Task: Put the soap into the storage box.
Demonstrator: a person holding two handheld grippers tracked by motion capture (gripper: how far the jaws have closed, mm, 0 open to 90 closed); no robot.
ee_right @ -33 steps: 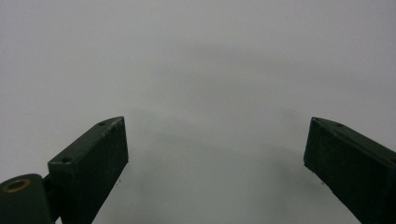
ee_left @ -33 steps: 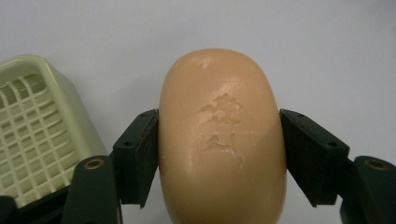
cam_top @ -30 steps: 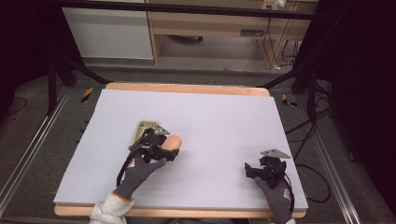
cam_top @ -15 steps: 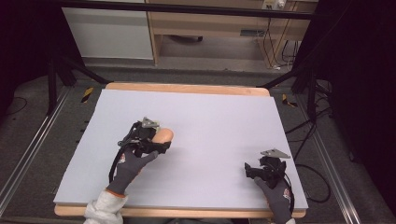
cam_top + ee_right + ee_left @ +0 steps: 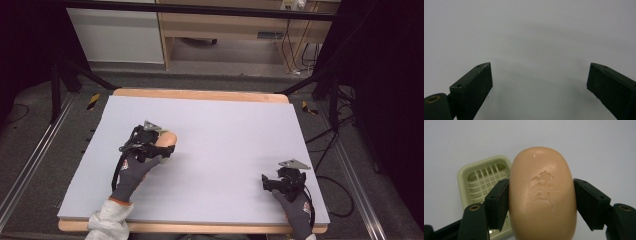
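A peach soap bar (image 5: 541, 197) with a stamped mark sits between the black jaws of my left gripper (image 5: 541, 195), which is shut on its two long sides. Behind and below it lies a pale green soap dish (image 5: 484, 176) with a slotted grid floor, on the mat. From above, the soap bar (image 5: 168, 138) and the left gripper (image 5: 164, 144) are at the table's left middle, and the hand covers the dish. My right gripper (image 5: 266, 183) rests near the front right, its jaws wide apart; in its own view the right gripper (image 5: 539, 82) is open with nothing but mat between the jaws.
A pale lilac-grey mat (image 5: 225, 135) covers a wooden board (image 5: 200, 95). Dark stands and cables (image 5: 330, 135) run beside the table on the right, and a wooden cabinet (image 5: 225, 30) stands beyond it.
My left gripper has carried the soap bar leftward and farther away, over the soap dish, which the hand now hides in the high view. The right gripper has not moved.
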